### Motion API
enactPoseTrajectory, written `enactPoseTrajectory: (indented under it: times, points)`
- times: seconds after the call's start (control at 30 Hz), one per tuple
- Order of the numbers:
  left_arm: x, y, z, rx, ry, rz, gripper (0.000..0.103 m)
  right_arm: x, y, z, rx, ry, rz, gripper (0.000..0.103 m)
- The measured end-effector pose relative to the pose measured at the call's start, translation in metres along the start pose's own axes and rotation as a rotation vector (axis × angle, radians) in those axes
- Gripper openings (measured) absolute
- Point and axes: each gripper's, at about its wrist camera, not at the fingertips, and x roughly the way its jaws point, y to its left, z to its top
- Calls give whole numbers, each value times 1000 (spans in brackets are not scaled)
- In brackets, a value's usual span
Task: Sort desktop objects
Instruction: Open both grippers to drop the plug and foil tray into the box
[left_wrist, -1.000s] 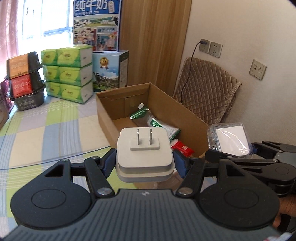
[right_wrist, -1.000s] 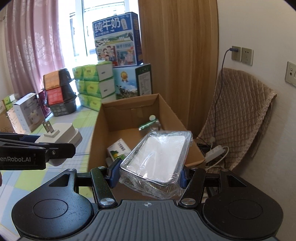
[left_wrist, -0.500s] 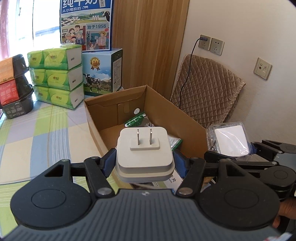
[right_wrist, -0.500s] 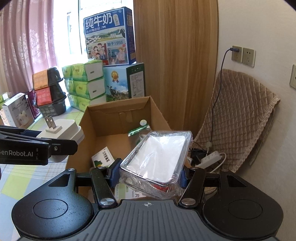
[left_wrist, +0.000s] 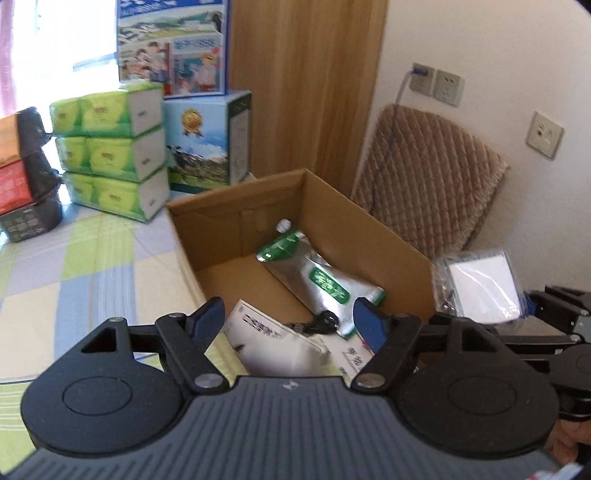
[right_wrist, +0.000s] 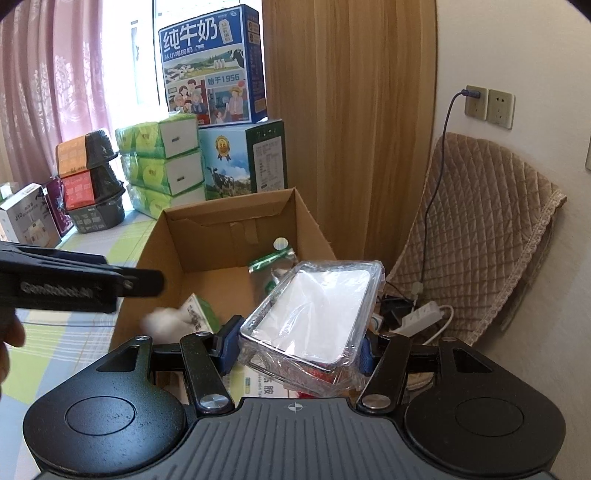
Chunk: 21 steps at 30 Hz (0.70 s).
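Observation:
An open cardboard box (left_wrist: 332, 218) (right_wrist: 173, 236) stands on the table's right end. My left gripper (left_wrist: 291, 321) hangs over it, open and empty. Below its fingers a white plug adapter (left_wrist: 280, 354) shows as a blurred white shape (right_wrist: 162, 321) inside the box, seemingly in mid-fall. My right gripper (right_wrist: 293, 345) is shut on a clear plastic-wrapped case with a white face (right_wrist: 314, 317) (left_wrist: 484, 284), held just above the box's near right corner. In the box lie a silver-green pouch (left_wrist: 321, 280), a small green-white carton (right_wrist: 199, 314) and printed papers (left_wrist: 258, 328).
Green tissue packs (left_wrist: 110, 155) (right_wrist: 162, 162), milk cartons (left_wrist: 207, 144) (right_wrist: 210, 66) and black bowls (left_wrist: 26, 184) stand at the table's far edge. A checked cloth (left_wrist: 92, 266) covers the table. A quilted chair (right_wrist: 480, 229) and a power strip (right_wrist: 421, 317) are right of the box.
My left gripper opened and let go of the white plug adapter, which dropped into the box. Both grippers moved further over the box. The right one still holds the wrapped case.

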Motion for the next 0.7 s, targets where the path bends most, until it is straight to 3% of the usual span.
enactPoseTrajectory:
  times: [0.13,0.3,0.33,0.37,0.4,0.57,0.7]
  points:
    - [-13,19,-8,-74,-9,23,73,5,2,5,12,1,23,56]
    - [-32,35,-27,-120,-20,88,83,15,11,19,8,-13,61,57]
    - [-35,36,-30,-121,-15,98,83,17,12,22,7,-14,75,64]
    - [-38,38,-33,-120,-11,107,85,17,12,24,11,-21,79,82]
    - [-42,40,-36,-121,-8,117,87,15,12,26,22,-42,75,87]
    - [-63,43,-50,-138,-24,172,100,-7,3,27,76,-77,54,88]
    - [-79,34,-61,-128,-24,203,102,-29,-7,13,120,-62,34,89]
